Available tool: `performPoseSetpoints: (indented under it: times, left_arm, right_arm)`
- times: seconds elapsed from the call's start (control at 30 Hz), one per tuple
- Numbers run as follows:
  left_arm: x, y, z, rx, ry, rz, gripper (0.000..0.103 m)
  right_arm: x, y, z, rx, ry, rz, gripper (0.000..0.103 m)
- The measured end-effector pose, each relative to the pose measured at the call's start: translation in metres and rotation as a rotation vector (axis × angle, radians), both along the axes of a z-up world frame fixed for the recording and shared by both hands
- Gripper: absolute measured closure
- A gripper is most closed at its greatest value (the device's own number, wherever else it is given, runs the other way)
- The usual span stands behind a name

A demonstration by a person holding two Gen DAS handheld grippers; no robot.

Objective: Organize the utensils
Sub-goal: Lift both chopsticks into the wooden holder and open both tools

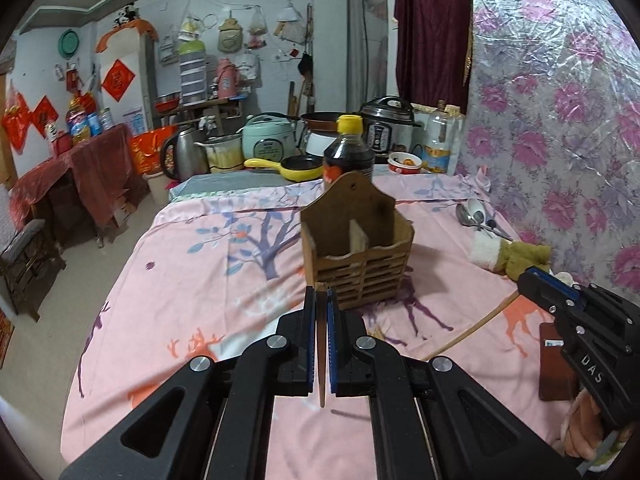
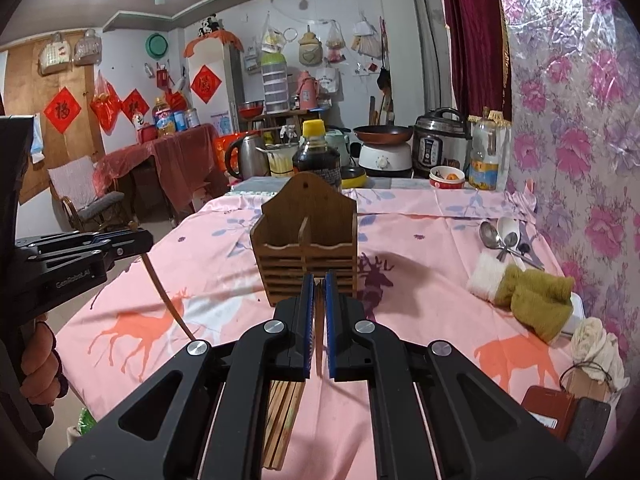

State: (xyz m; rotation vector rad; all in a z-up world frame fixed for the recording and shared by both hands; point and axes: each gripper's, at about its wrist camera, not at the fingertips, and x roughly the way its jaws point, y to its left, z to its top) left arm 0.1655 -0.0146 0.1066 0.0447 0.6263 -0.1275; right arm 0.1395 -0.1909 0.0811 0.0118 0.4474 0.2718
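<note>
Utensil holder [image 2: 306, 246]: slatted wood, 2 compartments split by a thin divider, both looking empty, standing on the pink deer-print cloth [image 1: 208, 280] just ahead of your fingertips. Your left gripper [image 1: 321, 304] is clamped on 1 thin wooden chopstick [image 1: 322, 360]; "GenRobot.AI" reads on its body. Your right gripper [image 2: 319, 292] pinches a second chopstick [image 2: 319, 332]; "DAS" reads on its side. A chopstick bundle [image 2: 282, 420] lies under your right fingers. Spoons [image 2: 500, 236], metal and white, lie far right of them. A yellow-capped dark bottle [image 2: 316, 152] stands behind the holder.
</note>
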Motion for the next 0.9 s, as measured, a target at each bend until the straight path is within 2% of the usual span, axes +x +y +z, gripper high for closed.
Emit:
performPoseSetpoints:
  times: [0.17,0.4,0.47,0.6,0.73,0.87,0.9]
  left_arm:
    - [0.018,-0.008,0.017,-0.005,-0.019,-0.027,0.097]
    - [0.053,-0.014,0.078,-0.040,-0.137,-0.027,0.097]
    - [0.063,-0.015,0.090,-0.046,-0.161,-0.023,0.097]
    - [0.090,-0.017,0.102,-0.063,-0.195,-0.005,0.097]
    - [0.117,-0.015,0.089,-0.104,-0.192,-0.003,0.097]
    - [0.142,-0.011,0.051,-0.129,-0.108,-0.012,0.097]
    - [0.147,-0.010,0.039,-0.115,-0.076,-0.002,0.093]
  right_arm:
    - [0.016,0.000,0.011,-0.004,-0.013,-0.008,0.097]
    - [0.053,0.006,0.070,0.025,-0.114,-0.013,0.097]
    - [0.068,0.009,0.090,0.039,-0.153,-0.023,0.097]
    - [0.093,0.014,0.108,0.061,-0.194,-0.052,0.097]
    - [0.126,0.018,0.091,0.078,-0.151,-0.073,0.097]
    - [0.153,0.020,0.053,0.071,-0.040,-0.079,0.095]
    - [0.157,0.019,0.042,0.065,-0.015,-0.093,0.091]
